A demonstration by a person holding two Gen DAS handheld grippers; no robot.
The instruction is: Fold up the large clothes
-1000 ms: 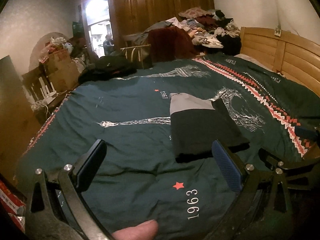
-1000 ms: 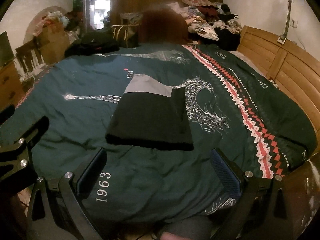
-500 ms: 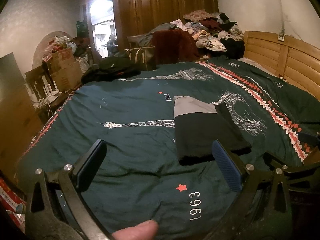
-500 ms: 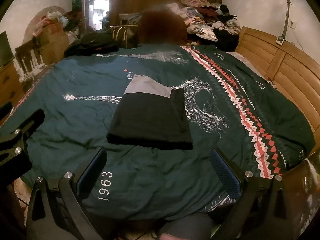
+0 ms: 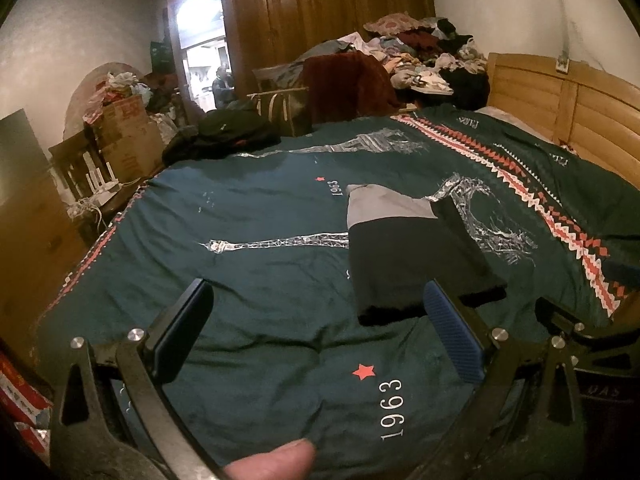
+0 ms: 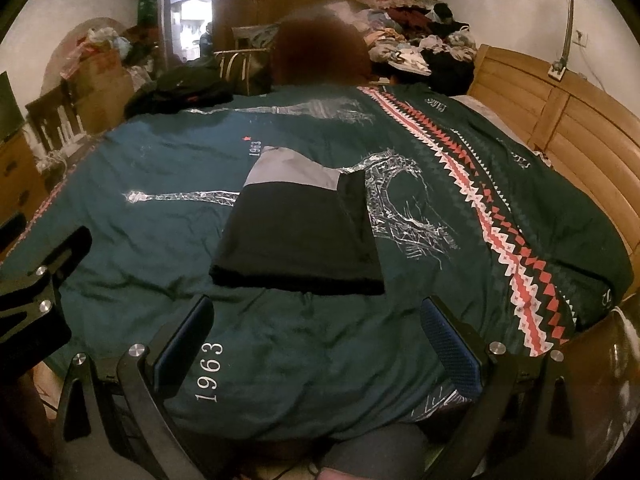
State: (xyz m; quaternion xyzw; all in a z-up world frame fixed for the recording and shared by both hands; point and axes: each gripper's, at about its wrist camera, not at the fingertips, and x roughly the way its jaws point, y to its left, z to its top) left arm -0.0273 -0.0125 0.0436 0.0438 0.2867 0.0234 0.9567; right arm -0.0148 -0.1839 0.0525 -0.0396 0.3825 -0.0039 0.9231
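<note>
Black-and-grey folded garment (image 6: pixel 300 232) lies flat mid-bed near the front edge, looks done, so I hold left gripper (image 5: pixel 320 332) and right gripper (image 6: pixel 320 340) wide open, empty, off it.

Folded black garment (image 6: pixel 298 236) lies flat on the green bedspread (image 6: pixel 160 172), beyond the right gripper's (image 6: pixel 316 340) wide-apart jaws.

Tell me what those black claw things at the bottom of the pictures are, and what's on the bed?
Those are two-finger grabbers, one in each of a person's hands. Each carries a little round-view camera looking along its fingers, so each picture comes from one grabber: the left gripper and the right gripper. Both are open and hold nothing. Before them is a bed with a dark green quilt printed with towers and "1963". On it lies a folded black-and-grey garment, neat and flat. A pile of loose clothes sits behind the bed, beside a wooden headboard.
</note>
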